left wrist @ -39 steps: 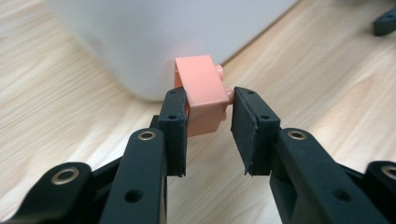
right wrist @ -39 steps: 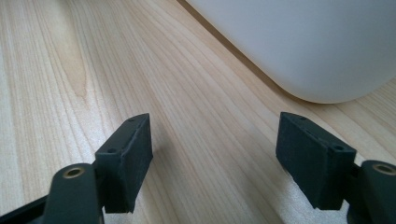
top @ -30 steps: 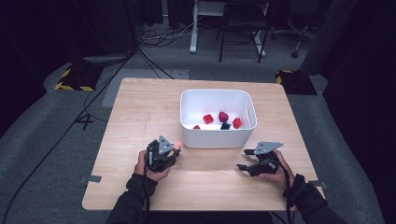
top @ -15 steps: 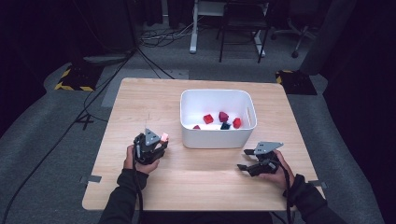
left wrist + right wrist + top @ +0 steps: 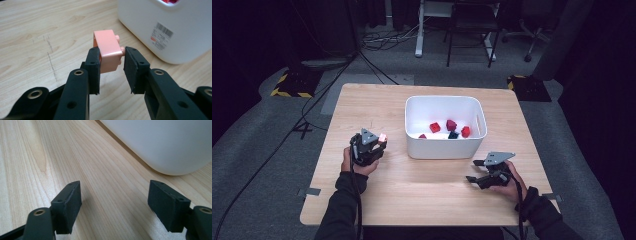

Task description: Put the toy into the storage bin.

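Now the left gripper point(image 5: 111, 72) pinches a pink brick point(image 5: 108, 51), lifted clear of the wooden table point(image 5: 422, 195).

Its two black pads press the brick's sides, studs toward the right pad, just left of the white bin point(image 5: 446, 127); a barcode label point(image 5: 160, 33) sits on the bin's near wall. Across the table, well apart, the right gripper point(image 5: 476, 171) rests low by the bin's front right corner, jaws spread wide with nothing between them. Inside the bin lie red blocks point(image 5: 435, 127) and one dark block point(image 5: 453, 135).
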Demonstrator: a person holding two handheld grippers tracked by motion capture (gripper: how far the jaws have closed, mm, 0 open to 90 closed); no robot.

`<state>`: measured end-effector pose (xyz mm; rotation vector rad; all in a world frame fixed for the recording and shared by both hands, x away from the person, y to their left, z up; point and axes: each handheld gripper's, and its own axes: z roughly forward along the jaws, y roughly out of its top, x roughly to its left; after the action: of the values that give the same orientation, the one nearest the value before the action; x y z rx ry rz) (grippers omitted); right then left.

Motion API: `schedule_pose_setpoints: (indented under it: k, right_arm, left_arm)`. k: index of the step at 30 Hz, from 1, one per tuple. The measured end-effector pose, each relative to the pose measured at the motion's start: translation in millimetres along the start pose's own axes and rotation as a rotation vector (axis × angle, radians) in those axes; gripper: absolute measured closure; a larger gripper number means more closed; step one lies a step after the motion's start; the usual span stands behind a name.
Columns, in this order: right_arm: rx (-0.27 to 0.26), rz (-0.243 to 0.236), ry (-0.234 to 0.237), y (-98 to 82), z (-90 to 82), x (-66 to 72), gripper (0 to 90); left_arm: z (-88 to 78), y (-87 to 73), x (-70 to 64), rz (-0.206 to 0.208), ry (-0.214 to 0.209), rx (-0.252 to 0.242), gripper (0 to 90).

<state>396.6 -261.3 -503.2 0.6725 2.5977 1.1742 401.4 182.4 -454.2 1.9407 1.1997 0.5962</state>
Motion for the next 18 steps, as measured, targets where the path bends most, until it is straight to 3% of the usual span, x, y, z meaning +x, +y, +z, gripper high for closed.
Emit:
schedule_pose_setpoints:
  k: [5,6,18]
  right_arm:
    - [0.0,0.0,0.0,0.0,0.0,0.0,27.3]
    - [0.0,-0.001,0.0,0.0,0.0,0.0,27.3]
    - [0.0,0.0,0.0,0.0,0.0,0.0,27.3]
  left_arm:
    - [2.4,10.3,5.9,0.007,0.015,-0.004,66.8]
    - [3.0,13.3,7.0,-0.008,0.02,-0.02,66.7]
    - [5.5,44.6,13.8,-0.023,0.026,-0.051,66.8]
